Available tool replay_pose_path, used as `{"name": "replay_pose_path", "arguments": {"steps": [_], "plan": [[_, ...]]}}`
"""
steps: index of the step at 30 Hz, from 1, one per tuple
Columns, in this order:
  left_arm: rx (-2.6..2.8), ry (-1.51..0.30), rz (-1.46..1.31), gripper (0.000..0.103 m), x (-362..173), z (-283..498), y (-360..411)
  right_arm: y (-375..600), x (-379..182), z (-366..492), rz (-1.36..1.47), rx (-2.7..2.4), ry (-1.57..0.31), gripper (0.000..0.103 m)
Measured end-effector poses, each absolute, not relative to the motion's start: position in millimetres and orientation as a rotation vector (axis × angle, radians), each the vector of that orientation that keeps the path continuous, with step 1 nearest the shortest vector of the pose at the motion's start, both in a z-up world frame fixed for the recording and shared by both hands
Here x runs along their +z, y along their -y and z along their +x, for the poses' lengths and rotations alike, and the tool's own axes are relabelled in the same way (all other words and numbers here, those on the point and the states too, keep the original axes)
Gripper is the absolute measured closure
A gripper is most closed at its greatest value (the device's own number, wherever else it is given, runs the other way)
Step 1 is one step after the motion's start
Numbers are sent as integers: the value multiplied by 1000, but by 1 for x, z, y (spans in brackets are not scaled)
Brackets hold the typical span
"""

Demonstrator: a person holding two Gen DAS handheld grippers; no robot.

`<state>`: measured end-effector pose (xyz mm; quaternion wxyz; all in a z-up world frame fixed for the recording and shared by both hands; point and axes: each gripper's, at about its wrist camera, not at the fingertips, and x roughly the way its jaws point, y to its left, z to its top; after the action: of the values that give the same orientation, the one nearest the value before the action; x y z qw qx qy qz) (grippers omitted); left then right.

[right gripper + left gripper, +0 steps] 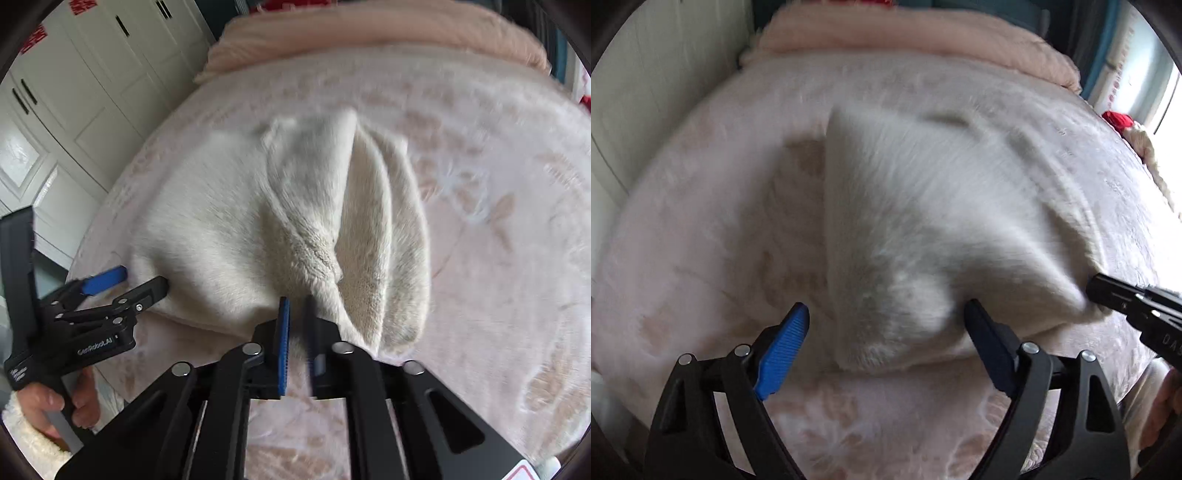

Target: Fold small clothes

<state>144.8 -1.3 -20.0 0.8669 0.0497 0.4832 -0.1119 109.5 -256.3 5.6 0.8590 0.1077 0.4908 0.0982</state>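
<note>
A: Slippage is the first worry. The right gripper (295,325) has its jaws drawn nearly together over a pinch of the white fleece garment (229,221), which lies partly lifted on the pink bedspread (498,206). From its own camera a thin gap shows between the pads, so whether the plush is truly clamped cannot be told.

B: And the left gripper (886,314)?

A: Spread wide, straddling the garment's near edge, holding nothing. If the right one pulls alone, the thick pile could slide out, or the raised fold could flop unevenly.

B: Any risk from the bedding?

A: Likely. The bedspread is soft too, so a low closing left claw could catch it along with the hem.
</note>
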Motion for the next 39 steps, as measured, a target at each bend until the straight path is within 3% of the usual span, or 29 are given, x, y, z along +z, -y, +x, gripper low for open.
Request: {"name": "replay_pose_path", "arguments": {"steps": [2, 3, 8, 12, 16, 17, 18, 19, 21, 25, 27, 30, 34, 36, 39], "plan": [[-220, -959, 128, 19, 1, 132, 4, 256, 20, 93, 211, 160, -983, 59], [-223, -938, 131, 16, 12, 125, 6, 258, 22, 95, 205, 144, -969, 53], [-199, -946, 136, 10, 15, 119, 4, 283, 12, 110, 249, 79, -969, 45], [-333, -1074, -171, 9, -14, 153, -25, 340, -29, 155, 550, 111, -1040, 36], [-310, -1160, -346, 5, -54, 184, -42, 339, -72, 196, 622, 209, -1157, 29], [-309, -1188, -359, 5, -67, 190, -41, 336, -75, 197, 631, 203, -1141, 32], [-322, -1193, -376, 5, -72, 193, -41, 333, -72, 197, 634, 232, -1112, 49], [-333, -1181, -382, 5, -73, 195, -40, 329, -69, 197, 655, 270, -1110, 73], [-396, -1161, -335, 18, -65, 198, -27, 324, -52, 188, 591, 245, -1063, 77], [-460, -1128, -170, 18, -46, 200, 1, 326, -15, 142, 520, 185, -949, 80], [-519, -1133, -127, 19, -46, 198, 12, 332, -22, 127, 512, 125, -952, 77], [-477, -1099, -66, 14, -53, 187, 17, 348, -56, 126, 506, 75, -1035, 62], [-343, -1033, -114, 14, -34, 159, -10, 367, -9, 95, 475, 54, -905, 57], [-302, -988, -76, 14, -21, 147, -16, 362, 16, 84, 440, 129, -877, 62], [-231, -967, -15, 14, -10, 138, -14, 337, 41, 80, 378, 245, -876, 82]]}}
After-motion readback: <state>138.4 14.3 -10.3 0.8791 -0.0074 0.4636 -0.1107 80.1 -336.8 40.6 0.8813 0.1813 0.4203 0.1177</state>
